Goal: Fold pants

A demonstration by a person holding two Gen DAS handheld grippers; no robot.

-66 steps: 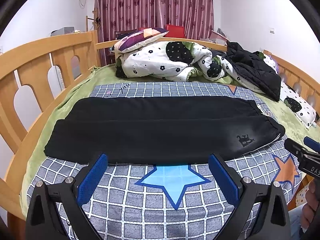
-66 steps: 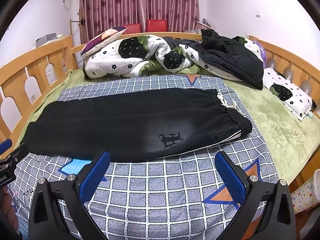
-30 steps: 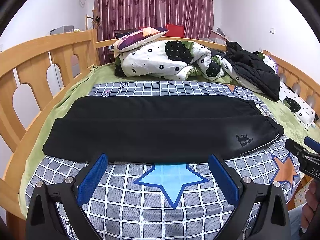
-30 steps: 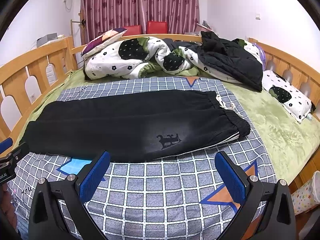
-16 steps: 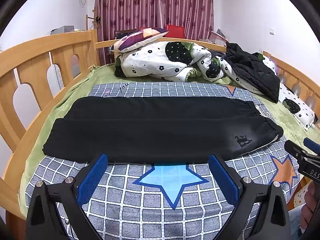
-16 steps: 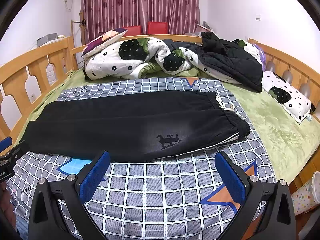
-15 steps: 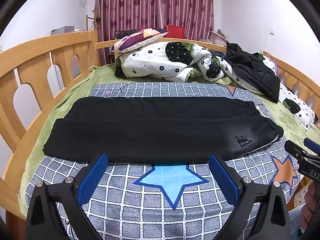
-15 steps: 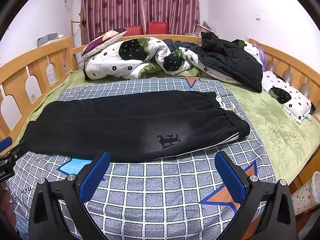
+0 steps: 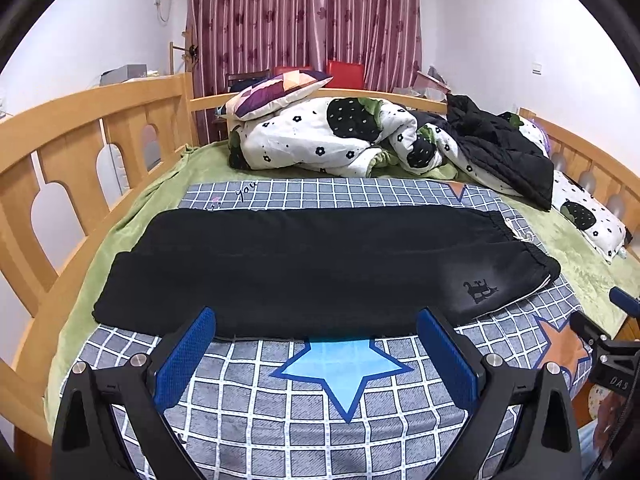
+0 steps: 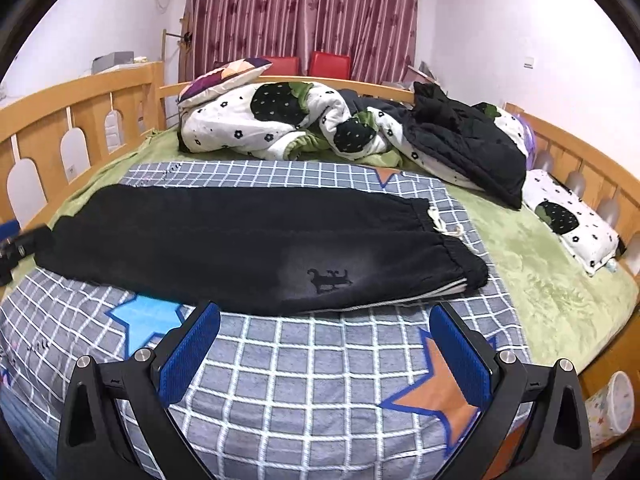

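Because the black pants (image 9: 320, 268) already lie doubled leg over leg across the checked blanket (image 9: 340, 420) near the front edge of the bed (image 9: 80, 152), the next fold most likely runs end to end, and that is where trouble could start. The left gripper (image 9: 316, 354) hovers just short of the pants' near edge with its fingers spread wide and holding nothing; the right gripper (image 10: 326, 350) hovers likewise, fingers wide apart and empty, just before the hem side below the small printed dog motif (image 10: 330, 278).

Two layers sit on each other, so a pinch that catches only the top leg would peel it away and undo the lengthwise fold. A pinch that goes too deep could gather the blanket together with the cloth and drag it up. The waistband (image 10: 460, 256) at the right end is thick and gathered, with a white drawstring (image 10: 442, 224) trailing loose at its far corner; lifted carelessly, the cord may flop out of the fold. If the two grippers rise unevenly, the long soft cloth would sag in the middle and land crooked. The heaped quilt (image 9: 320, 140) and dark jacket (image 9: 500, 152) toward the far edge lie well apart from the pants.
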